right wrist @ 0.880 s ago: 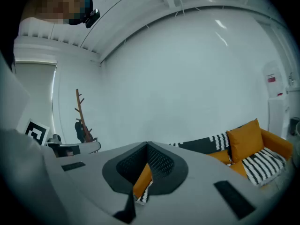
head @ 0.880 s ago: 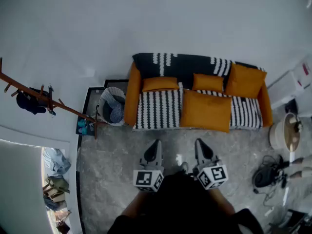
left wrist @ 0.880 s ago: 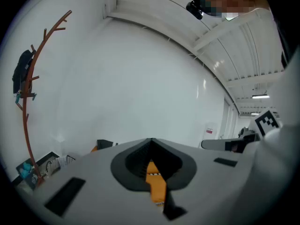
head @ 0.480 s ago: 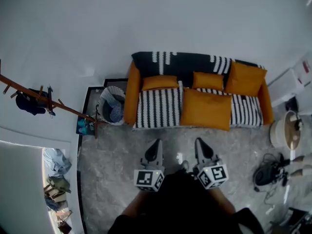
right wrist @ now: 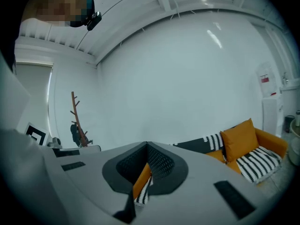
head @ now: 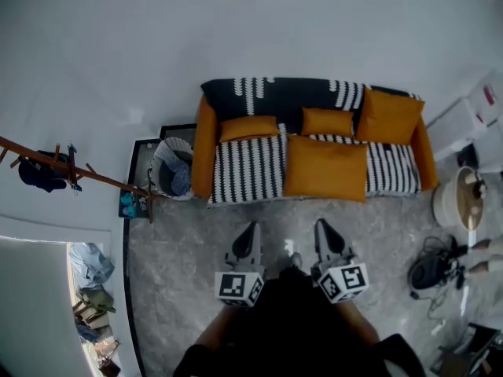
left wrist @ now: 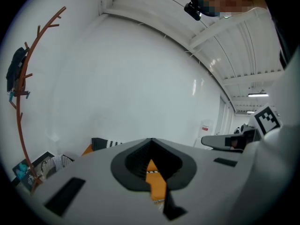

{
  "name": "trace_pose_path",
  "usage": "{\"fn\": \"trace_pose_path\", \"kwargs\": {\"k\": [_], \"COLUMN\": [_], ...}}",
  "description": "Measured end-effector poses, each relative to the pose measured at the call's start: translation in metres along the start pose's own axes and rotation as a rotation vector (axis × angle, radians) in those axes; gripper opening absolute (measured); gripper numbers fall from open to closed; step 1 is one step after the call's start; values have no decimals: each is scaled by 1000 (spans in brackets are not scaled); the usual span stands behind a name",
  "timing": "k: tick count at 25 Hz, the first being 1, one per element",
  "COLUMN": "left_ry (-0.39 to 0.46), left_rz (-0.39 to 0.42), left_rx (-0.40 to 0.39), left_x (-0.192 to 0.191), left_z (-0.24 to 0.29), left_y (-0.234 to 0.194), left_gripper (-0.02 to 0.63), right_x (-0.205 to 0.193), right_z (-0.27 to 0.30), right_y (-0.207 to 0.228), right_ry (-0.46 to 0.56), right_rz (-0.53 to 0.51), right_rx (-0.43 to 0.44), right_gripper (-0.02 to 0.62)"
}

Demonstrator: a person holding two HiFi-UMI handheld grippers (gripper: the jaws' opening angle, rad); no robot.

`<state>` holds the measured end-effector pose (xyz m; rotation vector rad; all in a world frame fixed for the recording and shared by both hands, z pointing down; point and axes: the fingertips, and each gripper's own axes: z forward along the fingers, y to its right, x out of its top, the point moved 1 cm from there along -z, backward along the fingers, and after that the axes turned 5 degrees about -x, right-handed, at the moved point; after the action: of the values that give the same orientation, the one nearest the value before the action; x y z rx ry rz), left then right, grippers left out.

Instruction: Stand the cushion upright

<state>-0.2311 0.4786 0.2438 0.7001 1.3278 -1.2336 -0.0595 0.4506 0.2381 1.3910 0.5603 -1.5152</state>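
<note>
A large orange cushion (head: 324,168) lies flat on the seat of a black-and-white striped sofa (head: 245,171) against the far wall. Two smaller orange cushions (head: 248,127) (head: 327,122) lean on the backrest, and a bigger one (head: 389,117) stands upright at the right end, also seen in the right gripper view (right wrist: 240,139). My left gripper (head: 251,228) and right gripper (head: 322,225) hover side by side over the floor, well short of the sofa, both shut and holding nothing. In each gripper view the jaws (left wrist: 151,140) (right wrist: 146,144) meet at the tip.
A white laundry basket (head: 174,168) stands by the sofa's left arm, with framed pictures (head: 134,203) and a brown coat rack (head: 71,171) further left. A round white table (head: 458,204), a black device with cables (head: 431,272) and white boxes (head: 471,124) are at the right.
The sofa sits slightly higher and further left in the head view. Both grippers keep their places and stay shut.
</note>
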Motion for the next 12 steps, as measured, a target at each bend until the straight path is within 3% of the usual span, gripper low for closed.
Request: {"fn": "trace_pose_path", "kwargs": {"k": [12], "left_ry": [-22], "left_rz": [-2], "left_rx": [-47], "left_x": [-15], "left_z": [54], "left_y": [82], "left_gripper": [-3], "right_x": [7], "right_z": [-35], "right_y": [96], "right_ry": [20], "right_rz": [7], "right_rx": [-64], "right_gripper": [-5]}}
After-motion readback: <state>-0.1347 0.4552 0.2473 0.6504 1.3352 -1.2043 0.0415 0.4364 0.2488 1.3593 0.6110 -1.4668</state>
